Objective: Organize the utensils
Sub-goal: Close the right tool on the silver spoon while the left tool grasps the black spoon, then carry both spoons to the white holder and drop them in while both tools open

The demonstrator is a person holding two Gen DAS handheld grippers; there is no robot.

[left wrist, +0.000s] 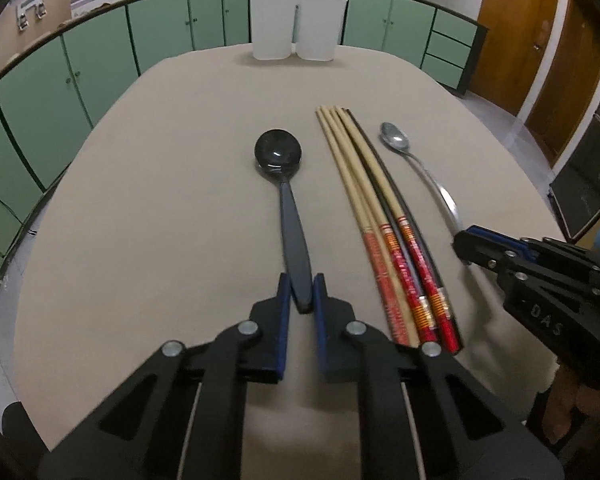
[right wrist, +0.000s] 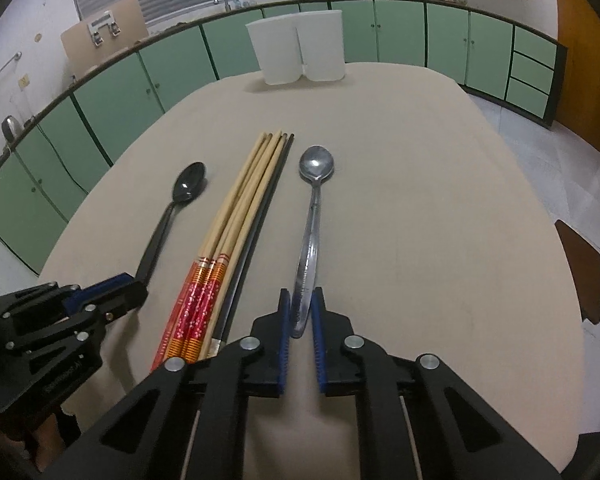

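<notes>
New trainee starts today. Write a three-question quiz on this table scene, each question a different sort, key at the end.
1. True or false: the left gripper straddles the handle of the black spoon.
2. What lies between the two spoons? A) a fork B) chopsticks C) a knife
3. Fill in: the right gripper has its jaws either side of the ___ spoon's handle.

Key
1. True
2. B
3. Metal: the metal spoon. The white bins stand at the far end of the table.
</notes>
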